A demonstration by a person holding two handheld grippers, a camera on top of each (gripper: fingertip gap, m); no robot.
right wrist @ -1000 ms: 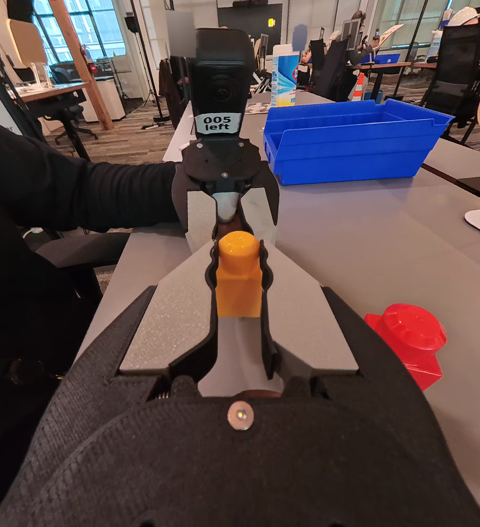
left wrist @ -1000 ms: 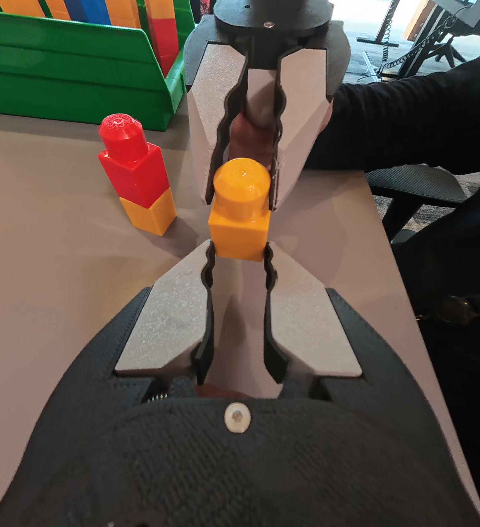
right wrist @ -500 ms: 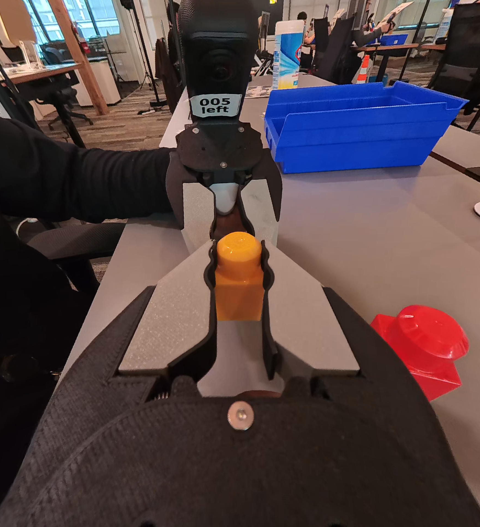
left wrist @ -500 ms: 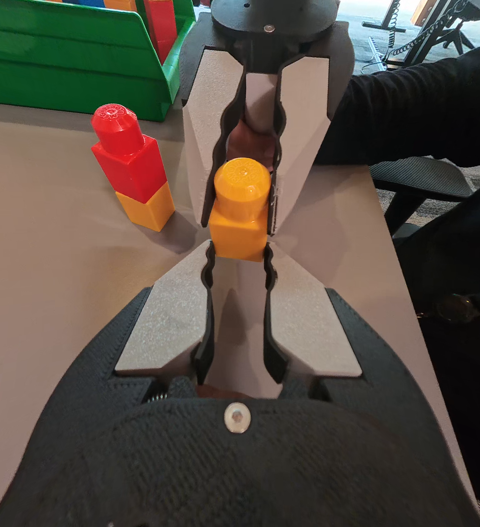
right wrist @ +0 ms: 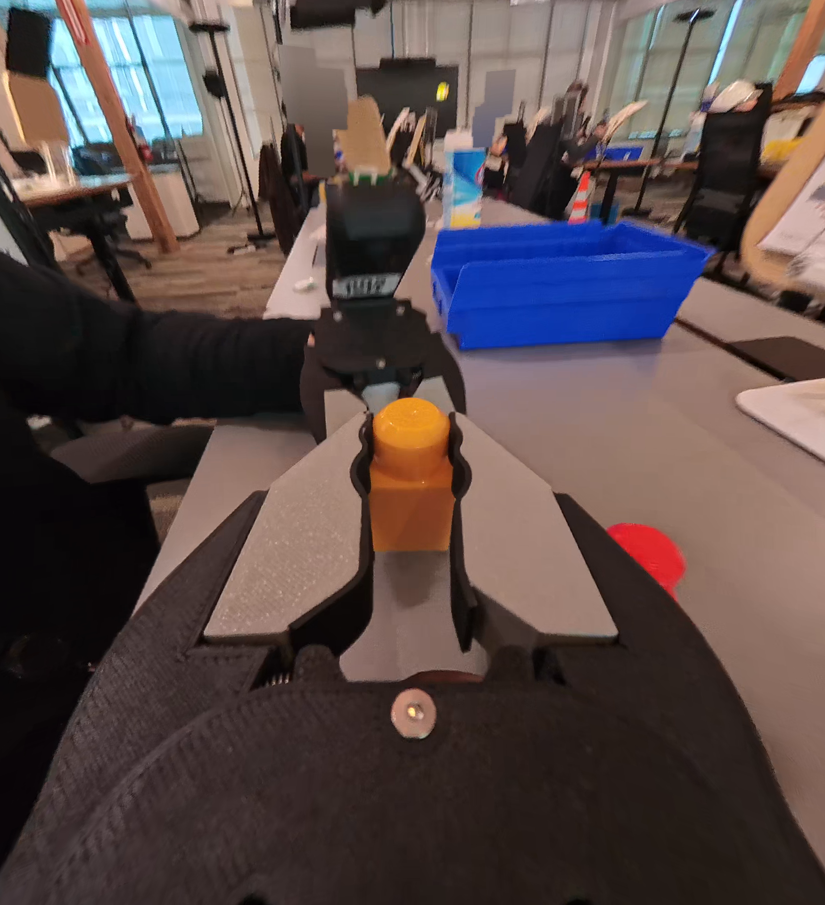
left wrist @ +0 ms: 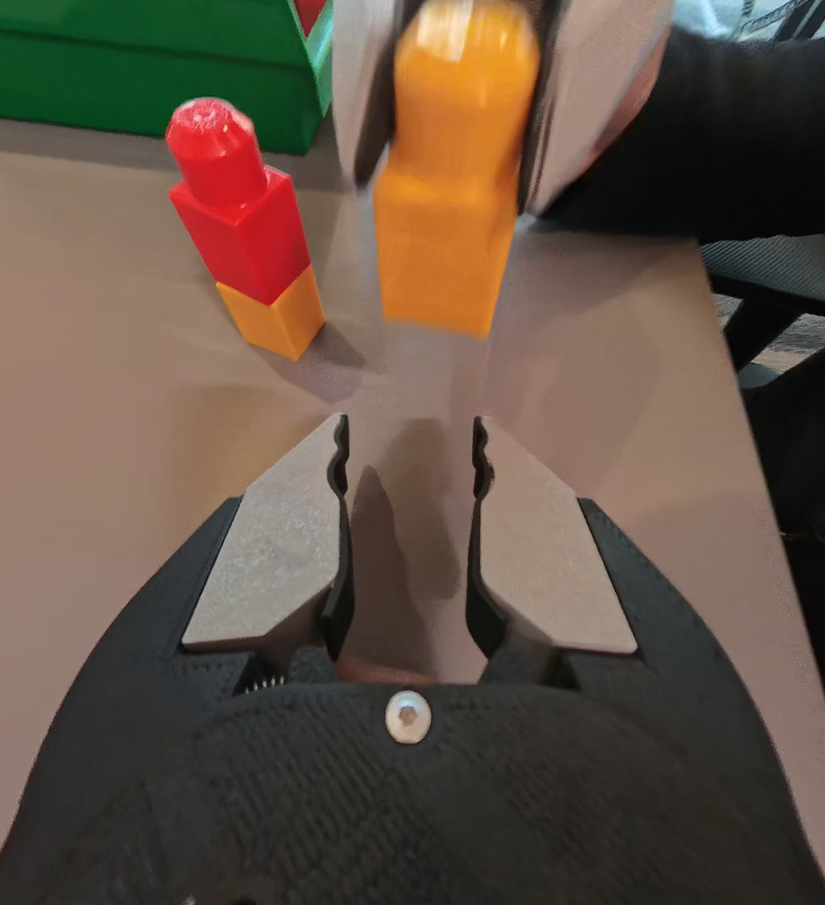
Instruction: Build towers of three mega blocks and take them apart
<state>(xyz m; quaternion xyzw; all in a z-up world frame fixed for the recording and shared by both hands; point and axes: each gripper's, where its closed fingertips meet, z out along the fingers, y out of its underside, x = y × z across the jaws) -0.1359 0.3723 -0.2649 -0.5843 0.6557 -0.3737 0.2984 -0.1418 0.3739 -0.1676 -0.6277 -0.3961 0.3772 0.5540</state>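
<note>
Right tongs (right wrist: 410,440) clamp orange block (right wrist: 410,494), pads pressing both sides, above worktop (left wrist: 82,392) near its edge. Left tongs (left wrist: 410,431) wide, bare. Red-on-orange stack (left wrist: 249,235) stands before green bin (left wrist: 107,68).

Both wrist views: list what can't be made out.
- Red block, right view: mostly hidden by right gripper; the yellow block under it unseen.
- Orange block, left view: motion-blurred, stud top cut by the frame edge.
- Green bin, left view: contents cropped.
- Left gripper fingertips, right view: behind the orange block.
</note>
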